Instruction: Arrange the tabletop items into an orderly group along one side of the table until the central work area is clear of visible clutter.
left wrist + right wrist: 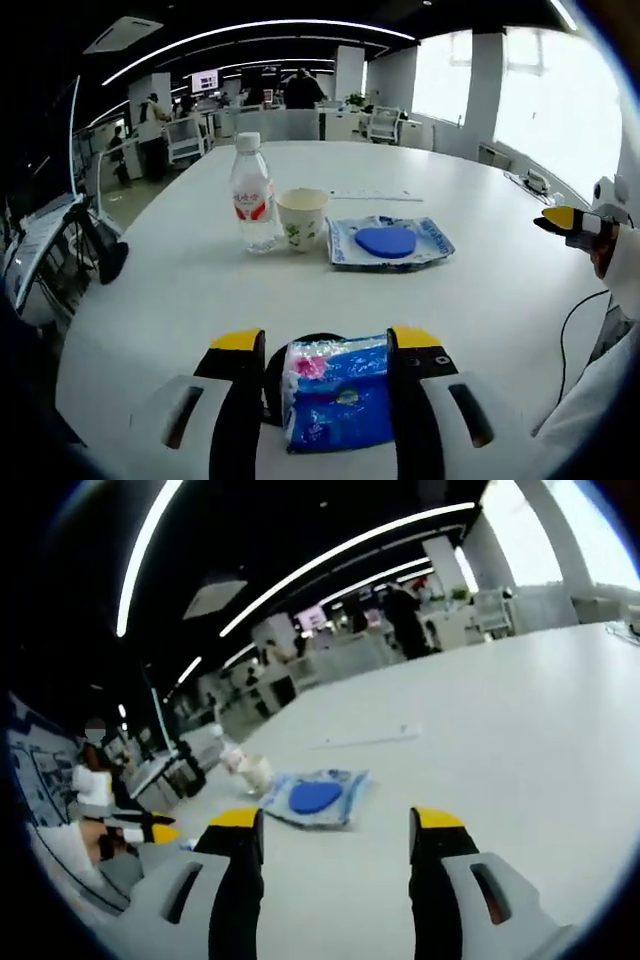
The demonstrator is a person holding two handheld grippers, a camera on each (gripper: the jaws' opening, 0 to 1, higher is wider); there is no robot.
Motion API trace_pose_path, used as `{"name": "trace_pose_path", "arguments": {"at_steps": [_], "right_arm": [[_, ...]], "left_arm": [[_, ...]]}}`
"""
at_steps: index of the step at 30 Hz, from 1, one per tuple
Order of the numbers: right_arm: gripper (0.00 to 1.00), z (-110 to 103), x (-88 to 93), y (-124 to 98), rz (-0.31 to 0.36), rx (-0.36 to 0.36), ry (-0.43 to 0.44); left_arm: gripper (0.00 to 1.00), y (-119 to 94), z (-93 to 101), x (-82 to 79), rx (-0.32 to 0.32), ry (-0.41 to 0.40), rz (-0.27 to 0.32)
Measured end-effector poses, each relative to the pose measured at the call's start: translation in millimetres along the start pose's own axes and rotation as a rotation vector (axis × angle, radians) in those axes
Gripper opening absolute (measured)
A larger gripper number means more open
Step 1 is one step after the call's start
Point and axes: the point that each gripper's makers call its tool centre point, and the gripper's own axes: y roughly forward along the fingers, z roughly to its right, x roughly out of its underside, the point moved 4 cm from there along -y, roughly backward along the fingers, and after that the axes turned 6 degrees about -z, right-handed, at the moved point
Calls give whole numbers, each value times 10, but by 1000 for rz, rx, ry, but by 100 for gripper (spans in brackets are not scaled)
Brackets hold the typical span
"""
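Observation:
My left gripper is shut on a blue tissue packet with pink print, held just above the white table. Ahead of it stand a clear water bottle with a red label and a white paper cup, side by side. To their right lies a blue-and-white packet with a blue oval on top. My right gripper is open and empty over the table, and it appears at the edge of the left gripper view. From the right gripper view, the packet, cup and bottle sit to the left.
A thin white strip lies on the table behind the packet. A black cable hangs at the table's right edge. Office chairs and desks stand beyond the far edge, with people among them. A black object sits off the left edge.

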Motion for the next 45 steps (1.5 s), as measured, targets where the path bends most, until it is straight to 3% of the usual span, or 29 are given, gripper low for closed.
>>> {"name": "trace_pose_path", "arguments": {"at_steps": [4,14,22,27,40,45], "right_arm": [[55,30,104,-12,-36,6,1],[54,-99,78,51,-47,-46,0],[53,-92,152,52,-66,-51,29],[53,-106,153,66,-71,-54,38],[52,-155,214,97,-101,-72,50],[52,-285,333,176,-157,-124,90]], "left_arm": [[47,-2,-41,61,-10,-35,-13],[45,19,-97,80,-44,-66,-35],[39,-28,-141,271,-38,-103,-73],[35,-22,-157,355,-20,-100,-105],[34,-40,-177,381,-2,-112,-96],[33,-52,-169,430,7,-80,-114]]}}
